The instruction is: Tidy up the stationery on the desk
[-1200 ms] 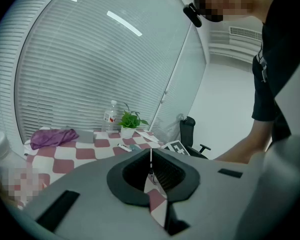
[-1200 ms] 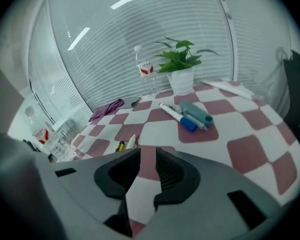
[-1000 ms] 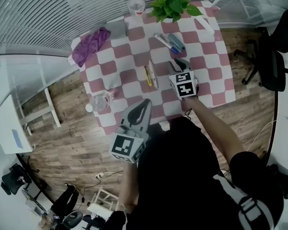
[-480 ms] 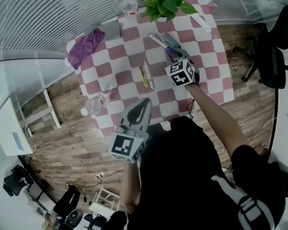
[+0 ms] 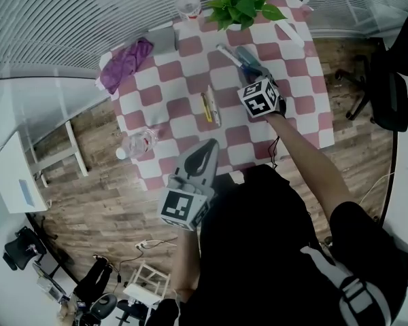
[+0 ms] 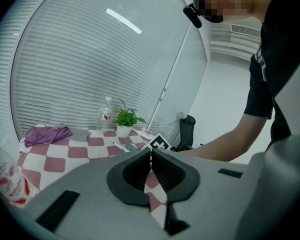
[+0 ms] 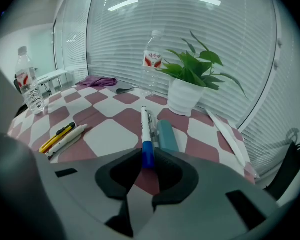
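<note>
Right gripper [image 7: 148, 160], its jaws just closing, clamps the blue-capped marker [image 7: 146, 129] at the table's [image 5: 183, 124] one o'clock; left gripper [image 6: 150, 156] hangs pressed together, empty.

In the head view, the right gripper [image 5: 251, 75] covers the marker's [image 5: 228, 53] near end. The left gripper view's edge cuts off 1 bottle [image 6: 7, 183].
</note>
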Demonstrator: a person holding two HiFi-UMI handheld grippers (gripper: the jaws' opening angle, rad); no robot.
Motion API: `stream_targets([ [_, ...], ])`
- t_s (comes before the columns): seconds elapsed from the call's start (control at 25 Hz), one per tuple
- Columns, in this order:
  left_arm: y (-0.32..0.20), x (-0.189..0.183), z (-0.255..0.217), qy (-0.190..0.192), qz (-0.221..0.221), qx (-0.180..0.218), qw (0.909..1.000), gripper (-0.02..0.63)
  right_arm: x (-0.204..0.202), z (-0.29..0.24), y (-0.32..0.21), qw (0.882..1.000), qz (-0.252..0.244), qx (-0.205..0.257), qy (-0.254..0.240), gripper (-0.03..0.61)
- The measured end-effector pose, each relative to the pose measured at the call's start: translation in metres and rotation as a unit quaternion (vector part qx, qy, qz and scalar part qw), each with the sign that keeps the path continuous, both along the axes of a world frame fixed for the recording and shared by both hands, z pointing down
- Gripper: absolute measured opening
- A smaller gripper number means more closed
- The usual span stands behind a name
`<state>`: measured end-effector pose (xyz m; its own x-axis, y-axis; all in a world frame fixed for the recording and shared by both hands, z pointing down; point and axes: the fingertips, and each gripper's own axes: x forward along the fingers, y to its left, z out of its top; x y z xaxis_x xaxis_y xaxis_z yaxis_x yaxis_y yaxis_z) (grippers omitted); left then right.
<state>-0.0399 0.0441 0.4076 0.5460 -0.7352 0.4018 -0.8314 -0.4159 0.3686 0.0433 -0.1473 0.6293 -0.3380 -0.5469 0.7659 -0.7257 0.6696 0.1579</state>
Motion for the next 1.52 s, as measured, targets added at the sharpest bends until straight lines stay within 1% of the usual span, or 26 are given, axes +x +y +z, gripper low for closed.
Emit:
stream_targets([
  [0.16, 0.001, 0.001, -0.005, -0.004, 0.004, 0.001, 1.0, 0.035, -0.001, 0.0, 0.002, 1.0, -0.004, -0.005, 0.004, 0.089],
  [0.32, 0.0, 0.003, -0.01, -0.004, 0.003, 0.003, 1.0, 0.035, -0.003, 0.001, 0.006, 1.0, 0.005, -0.023, -0.008, 0.089],
  [0.44, 0.002, 0.003, -0.01, -0.008, 0.007, 0.006, 0.9999, 0.035, -0.003, 0.001, 0.014, 0.998, 0.028, -0.052, -0.03, 0.089],
  [0.6, 0.006, 0.002, -0.008, -0.014, 0.01, 0.007, 0.9998, 0.035, -0.004, 0.001, 0.04, 0.991, 0.07, -0.096, -0.066, 0.089],
  [0.72, 0.007, 0.002, -0.008, -0.014, 0.011, 0.008, 0.9998, 0.035, -0.006, 0.005, 0.061, 0.982, 0.105, -0.125, -0.096, 0.089],
  [0.88, 0.006, 0.001, -0.01, -0.013, 0.01, 0.009, 0.9998, 0.035, -0.008, 0.006, 0.088, 0.967, 0.145, -0.164, -0.133, 0.089],
  [1.08, 0.007, 0.003, -0.01, -0.01, 0.011, 0.009, 0.9998, 0.035, -0.014, 0.003, 0.117, 0.943, 0.192, -0.208, -0.178, 0.089],
  [1.24, 0.009, 0.005, -0.011, -0.01, 0.015, 0.008, 0.9998, 0.035, -0.02, 0.001, 0.135, 0.929, 0.211, -0.229, -0.198, 0.089],
  [1.4, 0.009, 0.004, -0.013, -0.009, 0.013, 0.009, 0.9998, 0.035, -0.032, 0.004, 0.148, 0.907, 0.225, -0.269, -0.234, 0.089],
  [1.44, 0.009, 0.003, -0.013, -0.01, 0.012, 0.009, 0.9998, 0.035, -0.035, 0.004, 0.149, 0.904, 0.223, -0.275, -0.239, 0.089],
  [1.52, 0.011, 0.001, -0.014, -0.01, 0.009, 0.009, 0.9999, 0.035, -0.038, 0.004, 0.149, 0.908, 0.213, -0.272, -0.236, 0.088],
])
